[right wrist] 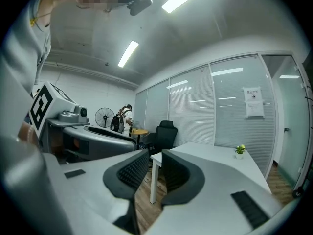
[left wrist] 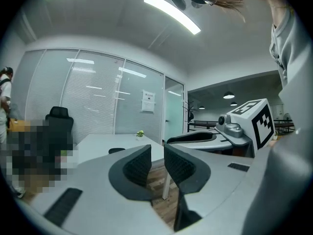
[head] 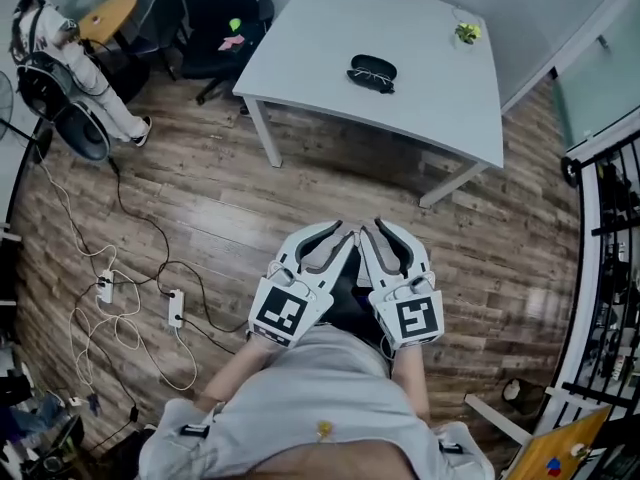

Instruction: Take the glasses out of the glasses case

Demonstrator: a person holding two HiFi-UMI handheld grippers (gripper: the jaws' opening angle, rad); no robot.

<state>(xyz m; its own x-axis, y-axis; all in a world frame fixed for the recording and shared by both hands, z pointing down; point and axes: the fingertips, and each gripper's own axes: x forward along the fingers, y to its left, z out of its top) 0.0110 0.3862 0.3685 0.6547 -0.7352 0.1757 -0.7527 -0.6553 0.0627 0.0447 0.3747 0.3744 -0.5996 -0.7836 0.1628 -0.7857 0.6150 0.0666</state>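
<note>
A black glasses case (head: 372,71) lies open on the white table (head: 420,98), far ahead of me, with a pair of glasses resting at its front edge. In the left gripper view the case (left wrist: 116,150) shows as a small dark shape on the tabletop. Both grippers are held close to my body over the wooden floor, well short of the table. My left gripper (head: 335,238) (left wrist: 157,153) has a narrow gap between its pads and holds nothing. My right gripper (head: 375,230) (right wrist: 155,158) is beside it, jaws slightly apart and empty.
A small potted plant (head: 467,33) (right wrist: 239,149) stands at the table's far right corner. A black office chair (head: 215,23) sits left of the table. Power strips and cables (head: 140,303) trail across the floor at left. A person with a backpack (head: 60,58) stands far left.
</note>
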